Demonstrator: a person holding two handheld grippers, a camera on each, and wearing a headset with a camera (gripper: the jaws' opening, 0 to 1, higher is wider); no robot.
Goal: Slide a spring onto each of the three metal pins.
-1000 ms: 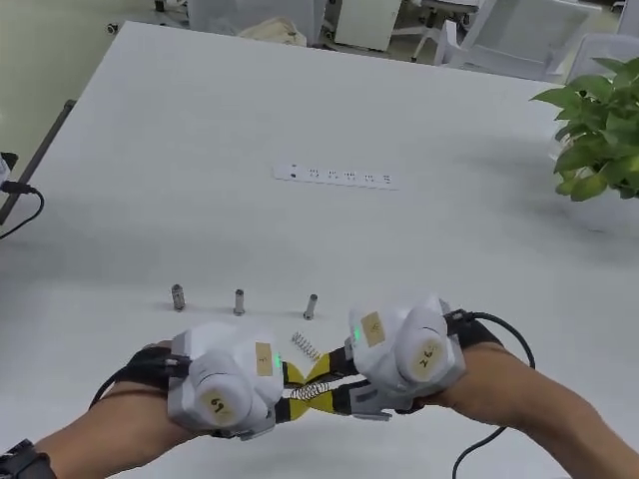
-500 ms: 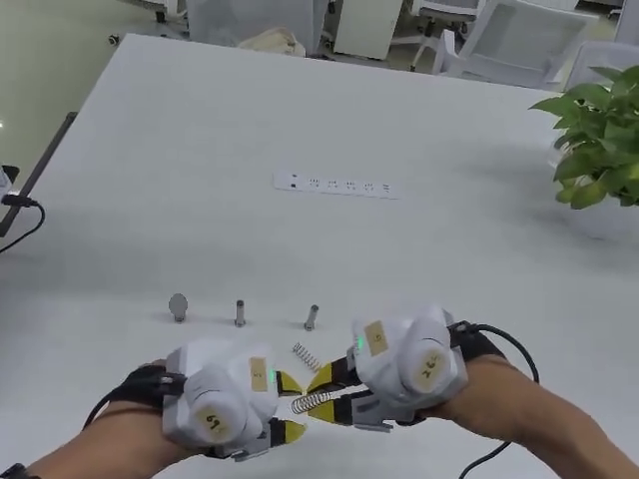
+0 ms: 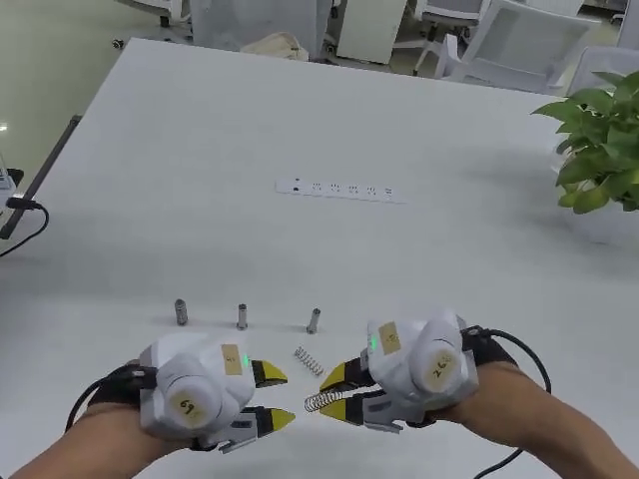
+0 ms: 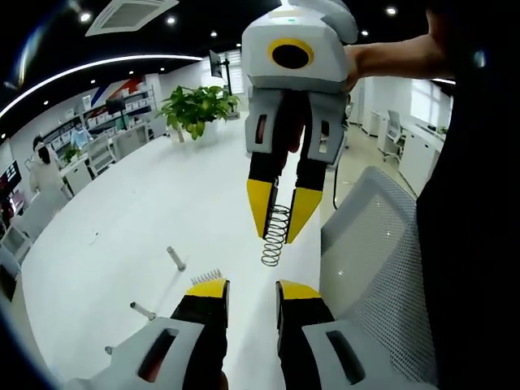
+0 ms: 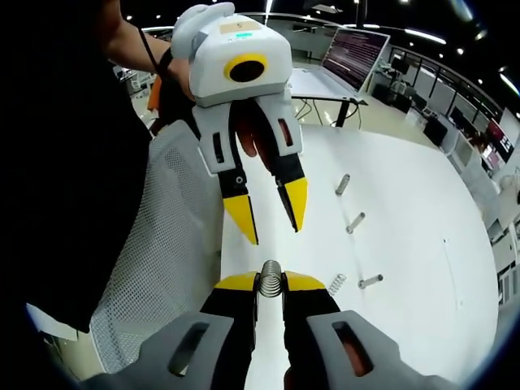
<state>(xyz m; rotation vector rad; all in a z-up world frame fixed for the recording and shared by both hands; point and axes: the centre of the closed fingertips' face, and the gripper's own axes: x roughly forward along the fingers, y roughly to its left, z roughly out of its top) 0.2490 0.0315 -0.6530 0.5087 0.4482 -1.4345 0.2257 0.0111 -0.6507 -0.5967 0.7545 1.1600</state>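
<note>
Springs, two in play.

- Held spring [image 3: 316,401]: pinched by one end between the right gripper's jaws. The rest of the coil sticks out past the tips toward the left gripper [image 3: 289,397].
- Loose spring [image 3: 308,359]: lies on the white table [image 3: 449,259], between the grippers and the pins.

Grippers.

- Right gripper [image 3: 323,398]: jaws drawn in tight on the coil end, seen end-on in its own view [image 5: 270,275].
- Left gripper: jaws parted and holding nothing, tips facing the held spring across a small gap.

Pins, three, upright in a row beyond both grippers: left pin [image 3: 181,311], middle pin [image 3: 242,317], right pin [image 3: 314,320]. The left pin looks a little thicker, but it is too small to tell whether it already carries a spring.

Hazards, as judged:

- Slip: only the last coils are gripped, so a knock or a sideways load at the pin top could spring the coil out of the jaws.
- Crush: too hard a squeeze may flatten the end coil, which would then refuse the pin.
- Tilt: the free end can droop or wobble. If it meets the pin off-axis it will catch on the rim, not slide down.
- Topple: the pins are slim and seem free-standing, so a push from the side could knock one over.
- Stray contact: the loose spring lies close to both grippers and a passing jaw could roll it away.
</note>
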